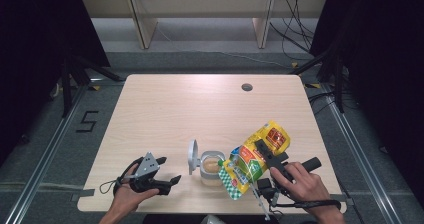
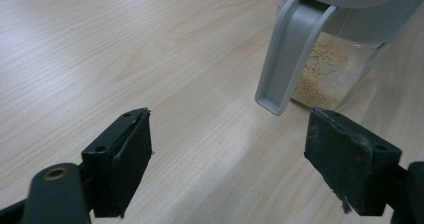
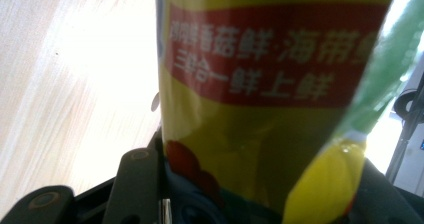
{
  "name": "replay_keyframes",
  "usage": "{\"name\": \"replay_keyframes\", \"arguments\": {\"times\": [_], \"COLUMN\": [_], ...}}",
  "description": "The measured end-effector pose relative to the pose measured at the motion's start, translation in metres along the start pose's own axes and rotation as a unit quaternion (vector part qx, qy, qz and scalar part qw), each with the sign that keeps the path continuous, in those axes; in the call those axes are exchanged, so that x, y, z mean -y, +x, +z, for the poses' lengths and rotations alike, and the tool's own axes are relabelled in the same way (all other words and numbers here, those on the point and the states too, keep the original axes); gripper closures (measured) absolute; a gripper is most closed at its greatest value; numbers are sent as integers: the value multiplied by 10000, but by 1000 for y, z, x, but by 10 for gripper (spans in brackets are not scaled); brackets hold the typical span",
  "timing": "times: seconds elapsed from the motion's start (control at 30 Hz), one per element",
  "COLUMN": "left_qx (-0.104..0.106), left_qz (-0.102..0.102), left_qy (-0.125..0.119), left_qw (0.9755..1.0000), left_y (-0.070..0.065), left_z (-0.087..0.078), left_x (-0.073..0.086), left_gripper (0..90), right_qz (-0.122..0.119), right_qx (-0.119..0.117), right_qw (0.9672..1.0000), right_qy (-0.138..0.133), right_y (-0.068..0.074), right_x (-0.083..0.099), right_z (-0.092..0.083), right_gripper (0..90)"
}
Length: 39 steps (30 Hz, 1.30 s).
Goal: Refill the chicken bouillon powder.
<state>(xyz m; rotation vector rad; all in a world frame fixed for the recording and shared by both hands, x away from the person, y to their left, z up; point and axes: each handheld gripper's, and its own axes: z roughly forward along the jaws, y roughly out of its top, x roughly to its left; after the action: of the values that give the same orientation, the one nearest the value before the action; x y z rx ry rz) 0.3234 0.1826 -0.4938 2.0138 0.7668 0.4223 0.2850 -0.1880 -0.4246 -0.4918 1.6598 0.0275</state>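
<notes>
Holding a yellow seasoning pouch [image 1: 257, 156] in my right gripper [image 1: 264, 151], I have it tilted with its green-checked mouth [image 1: 231, 181] low over the open container [image 1: 212, 168]. In the high view this sits at lower centre-right of the frame; the container stands just left of the pouch, its grey lid [image 1: 192, 156] flipped up on the left side.

Right gripper: clenched on the pouch; in the right gripper view the yellow film [image 3: 260, 134] runs down between my black jaws. Left gripper [image 1: 167, 171]: released, jaws standing wide and empty, resting at lower left of the high view beside the container, not touching it.

Handling assessment, pouch: soft film, light, partly emptied by the look of its creases. It will buckle rather than resist, and glossy film may slip under a loose grip. The mid-body hold seems sound to me; gripping nearer the mouth would pinch off the flow.

Handling assessment, container: clear rigid plastic, a shallow layer of pale granules [image 2: 320, 76] at the bottom, so it is light and likely to skid or tip if nudged. I judge the best hold for the free gripper to be across the body walls, not the hinged lid [image 2: 292, 54], which would flex.
</notes>
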Motion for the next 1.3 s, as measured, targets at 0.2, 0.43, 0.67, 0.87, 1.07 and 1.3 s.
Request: {"name": "replay_keyframes", "arguments": {"times": [0.2,0.43,0.67,0.87,1.07,1.3], "left_qx": [-17,-28,-29,-19,-4,-27], "left_qz": [-56,-33,52,56,-87,59], "left_qy": [1,-11,29,10,-49,30], "left_qw": [10000,10000,10000,10000,9999,10000], "left_y": [-1,-1,1,1,-1,1], "left_z": [0,0,-1,0,0,-1], "left_x": [0,0,0,0,1,0], "left_gripper": [183,183,184,183,184,185], "right_qz": [46,205,466,770,946,1391], "right_qx": [-110,-106,-195,-299,-386,-532], "right_qw": [9999,9992,9979,9953,9931,9860], "right_qy": [-86,-338,-407,-508,-571,-746], "right_y": [0,2,4,8,13,15], "right_x": [2,3,4,6,7,11], "right_z": [2,4,6,8,11,12], "right_gripper": [536,540,543,547,552,561]}}
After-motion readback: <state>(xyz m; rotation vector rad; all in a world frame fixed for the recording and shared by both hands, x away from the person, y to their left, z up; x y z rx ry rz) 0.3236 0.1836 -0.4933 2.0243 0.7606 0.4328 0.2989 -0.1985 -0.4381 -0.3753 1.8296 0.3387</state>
